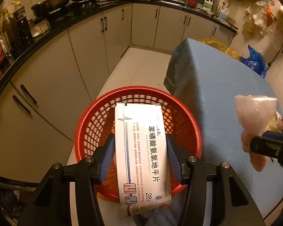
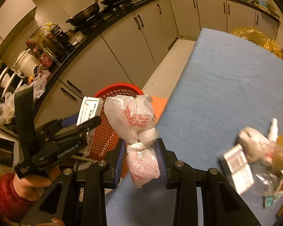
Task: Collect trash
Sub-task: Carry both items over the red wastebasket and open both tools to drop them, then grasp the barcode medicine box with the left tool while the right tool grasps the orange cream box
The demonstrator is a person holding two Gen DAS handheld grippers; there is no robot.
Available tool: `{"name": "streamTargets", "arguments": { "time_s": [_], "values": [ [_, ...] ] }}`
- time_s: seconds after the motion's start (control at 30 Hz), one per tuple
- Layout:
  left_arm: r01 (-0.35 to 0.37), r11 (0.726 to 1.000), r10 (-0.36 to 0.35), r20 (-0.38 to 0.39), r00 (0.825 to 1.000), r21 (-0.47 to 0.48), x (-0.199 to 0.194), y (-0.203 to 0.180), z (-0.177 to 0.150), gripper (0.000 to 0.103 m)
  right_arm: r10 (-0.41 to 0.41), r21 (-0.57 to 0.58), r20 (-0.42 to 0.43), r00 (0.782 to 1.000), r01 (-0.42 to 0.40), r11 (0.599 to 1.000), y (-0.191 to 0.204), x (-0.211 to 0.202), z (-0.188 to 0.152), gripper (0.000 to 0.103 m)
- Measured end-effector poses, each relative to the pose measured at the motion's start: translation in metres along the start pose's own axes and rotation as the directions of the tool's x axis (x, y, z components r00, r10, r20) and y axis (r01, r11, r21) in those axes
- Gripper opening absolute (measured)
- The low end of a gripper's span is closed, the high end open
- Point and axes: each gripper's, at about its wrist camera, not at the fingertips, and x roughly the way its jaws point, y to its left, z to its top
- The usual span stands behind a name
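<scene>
My left gripper (image 1: 140, 150) is shut on a white medicine box (image 1: 139, 141) with black print, held directly above a red mesh basket (image 1: 96, 116) that stands beside the blue table (image 1: 226, 86). In the right wrist view the same box (image 2: 89, 109) and left gripper (image 2: 81, 126) hang over the basket (image 2: 107, 131). My right gripper (image 2: 141, 150) is shut on a tied white plastic bag (image 2: 134, 116) with red print, at the table's left edge close to the basket. The bag (image 1: 254, 113) and the right gripper (image 1: 269, 146) show at the right of the left wrist view.
More litter (image 2: 254, 156) lies on the blue table (image 2: 226, 86) at the right: a printed box, clear wrappers, a small bottle. Kitchen cabinets (image 1: 75, 60) and a counter with woks and bottles run behind. A yellow bag (image 1: 218, 45) and a blue bag (image 1: 254, 60) sit past the table.
</scene>
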Motion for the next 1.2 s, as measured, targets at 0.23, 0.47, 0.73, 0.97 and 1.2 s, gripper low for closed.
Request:
{"name": "streamTargets", "arguments": {
  "time_s": [0.23,0.47,0.73,0.97,1.2],
  "values": [
    [0.021,1.0,-0.021,0.017,1.0,-0.019,0.003,0.018,0.0,0.055,0.036,0.002,-0.016,0.999,-0.036,0.999,0.014,0.029,0.024,0.036],
    [0.008,0.998,-0.005,0.051,0.999,-0.059,-0.012,0.029,-0.006,0.066,0.074,-0.004,-0.017,0.997,-0.074,0.997,0.028,0.04,0.04,0.047],
    [-0.01,0.995,0.018,0.087,0.996,-0.099,-0.042,0.035,-0.031,0.066,0.087,-0.029,0.034,0.996,-0.086,0.996,0.037,0.021,0.037,0.071],
    [0.033,0.991,-0.022,0.09,0.996,-0.127,-0.058,0.022,-0.045,0.066,0.055,-0.05,0.043,0.998,-0.053,0.997,0.027,-0.017,-0.003,0.071],
    [-0.007,0.993,0.022,0.123,0.992,-0.119,-0.085,-0.003,-0.066,0.068,0.058,-0.035,0.004,0.998,-0.058,0.998,-0.007,-0.042,-0.047,0.071]
  ]
}}
